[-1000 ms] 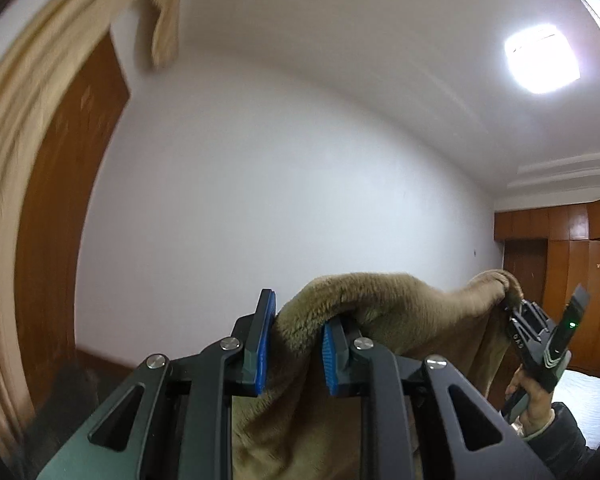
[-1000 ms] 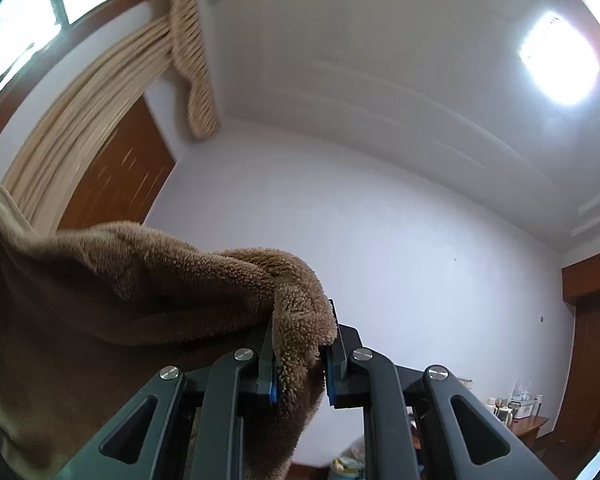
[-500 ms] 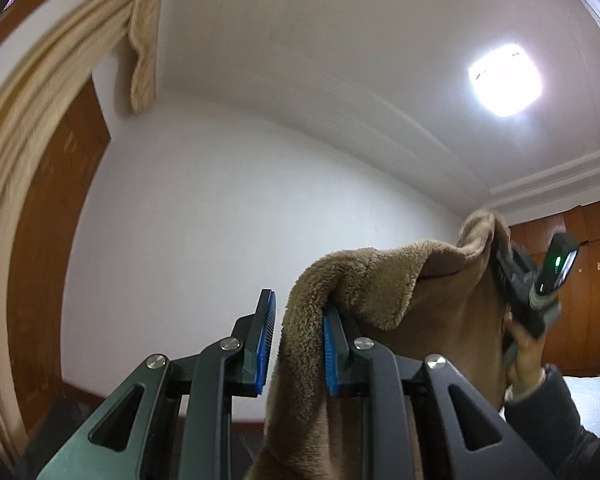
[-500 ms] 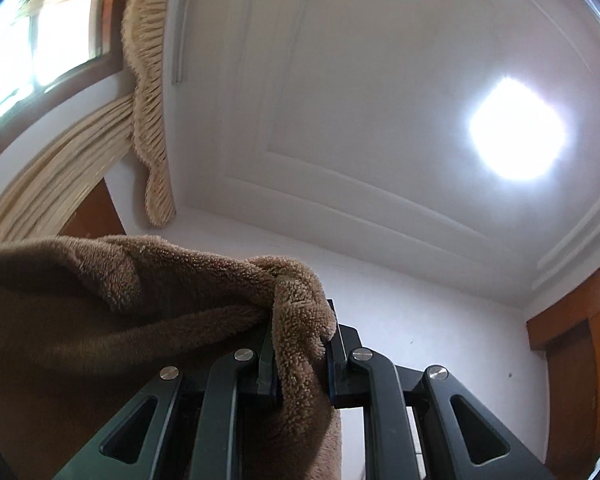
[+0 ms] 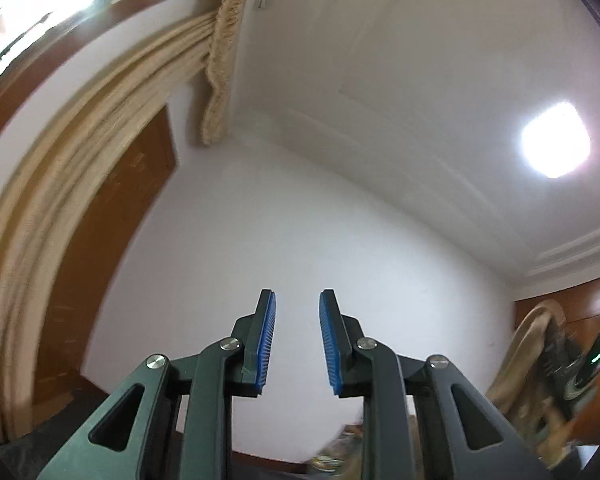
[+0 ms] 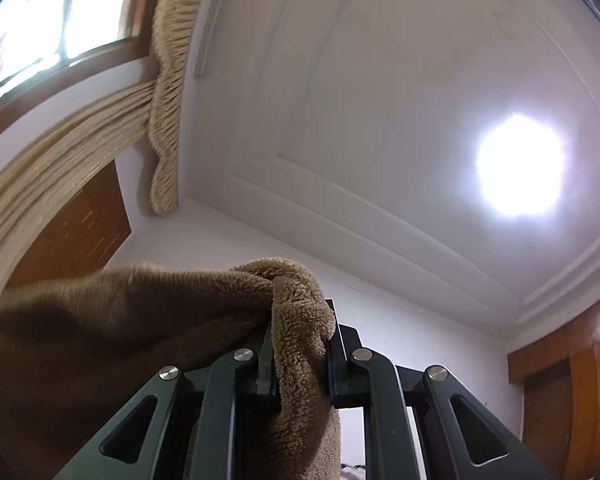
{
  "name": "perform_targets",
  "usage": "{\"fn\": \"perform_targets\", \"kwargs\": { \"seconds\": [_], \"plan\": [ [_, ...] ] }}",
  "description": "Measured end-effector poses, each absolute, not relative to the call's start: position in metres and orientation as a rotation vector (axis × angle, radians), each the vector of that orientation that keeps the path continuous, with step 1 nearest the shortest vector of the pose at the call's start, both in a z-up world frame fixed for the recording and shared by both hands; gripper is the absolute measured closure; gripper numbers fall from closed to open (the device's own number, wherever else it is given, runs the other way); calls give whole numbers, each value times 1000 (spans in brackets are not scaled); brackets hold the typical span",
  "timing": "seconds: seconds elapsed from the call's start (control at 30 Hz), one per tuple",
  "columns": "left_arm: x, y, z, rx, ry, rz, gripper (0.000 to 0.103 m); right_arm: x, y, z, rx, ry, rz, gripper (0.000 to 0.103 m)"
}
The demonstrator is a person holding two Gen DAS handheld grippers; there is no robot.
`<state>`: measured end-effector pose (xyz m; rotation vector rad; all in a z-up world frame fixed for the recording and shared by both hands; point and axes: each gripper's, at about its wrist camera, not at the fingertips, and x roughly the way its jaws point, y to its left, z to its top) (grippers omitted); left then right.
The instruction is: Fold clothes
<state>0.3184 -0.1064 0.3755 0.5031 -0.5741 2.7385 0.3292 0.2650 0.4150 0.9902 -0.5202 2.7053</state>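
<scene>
The left gripper (image 5: 297, 312) is opening, nothing between its blue pads (image 5: 266, 336). The right gripper (image 6: 300, 320) clamps a bunched edge of the brown fleece garment (image 6: 112, 320), which drapes left and is cut off by the frame; in the left view the garment is a blur at far right.

Both views sit just behind their own jaws and look forward and upward along them. The left wrist view faces a white wall (image 5: 300, 240), with the ceiling light (image 5: 555, 140) above and right of its jaws and the curtain (image 5: 60, 208) to their left. The right wrist view tilts more steeply, so the ceiling (image 6: 380, 100) fills most of it. Both share the same curtain, window, wall and light.
</scene>
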Motion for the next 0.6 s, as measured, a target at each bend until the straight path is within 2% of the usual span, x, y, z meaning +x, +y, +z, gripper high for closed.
{"fn": "perform_targets", "kwargs": {
  "seconds": [0.1, 0.13, 0.2, 0.27, 0.3, 0.43, 0.5, 0.53, 0.57, 0.6],
  "plan": [
    [309, -100, 377, 400, -467, 2722, 75, 332, 266, 412, 983, -520, 2716, 86],
    [302, -93, 372, 350, -427, 2719, 71, 331, 264, 411, 975, -533, 2718, 86],
    [286, -75, 355, 225, -338, 2693, 58, 327, 260, 410, 955, -554, 2728, 86],
    [274, -55, 335, 124, -282, 2642, 28, 323, 257, 411, 932, -563, 2739, 86],
    [270, -48, 321, 79, -265, 2599, 21, 322, 256, 411, 921, -565, 2742, 86],
    [259, -24, 269, -65, -237, 2451, 18, 318, 250, 410, 880, -584, 2744, 86],
    [259, -16, 244, -100, -230, 2413, 14, 316, 250, 409, 865, -595, 2744, 86],
    [261, -12, 233, -110, -221, 2412, 10, 314, 248, 410, 849, -598, 2746, 86],
    [262, -9, 222, -120, -211, 2411, 0, 311, 247, 411, 830, -600, 2750, 86],
    [265, -4, 212, -131, -204, 2407, 0, 308, 246, 412, 811, -602, 2753, 86]
  ]
}}
